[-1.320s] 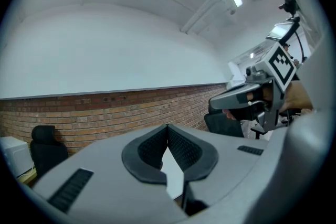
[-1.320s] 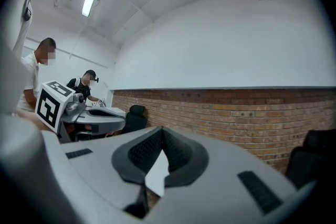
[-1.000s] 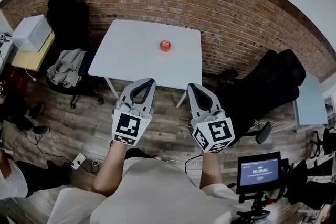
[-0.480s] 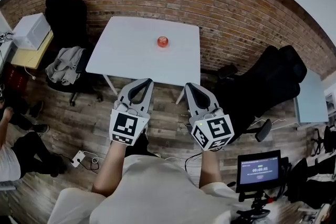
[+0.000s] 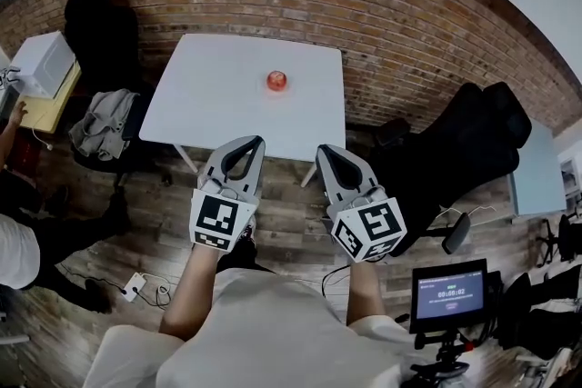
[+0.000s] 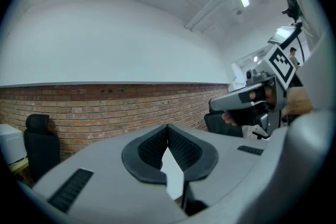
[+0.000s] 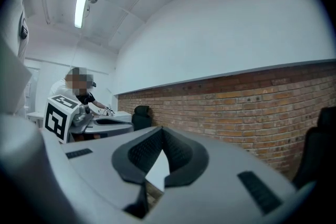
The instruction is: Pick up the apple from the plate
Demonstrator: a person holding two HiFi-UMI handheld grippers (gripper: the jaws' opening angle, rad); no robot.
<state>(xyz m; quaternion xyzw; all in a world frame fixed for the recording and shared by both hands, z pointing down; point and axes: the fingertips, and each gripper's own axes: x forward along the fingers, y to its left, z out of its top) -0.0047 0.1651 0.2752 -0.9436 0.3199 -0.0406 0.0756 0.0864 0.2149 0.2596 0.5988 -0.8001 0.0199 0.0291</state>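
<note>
A small red apple sits near the middle of the white table, toward the brick wall. Whether a plate lies under it is too small to tell. My left gripper and right gripper hang side by side over the wooden floor, just short of the table's near edge, both pointing at it. In the left gripper view the left gripper has its tips together with nothing between them. The right gripper looks the same in its own view. The apple shows in neither gripper view.
A black chair and a chair draped with clothes stand left of the table. Black seating fills the right. A screen on a stand is at lower right. A person stands at the left, near a power strip.
Both grippers have edged forward toward the table's near edge. The person at the left has shifted position, and the view has swung slightly.
</note>
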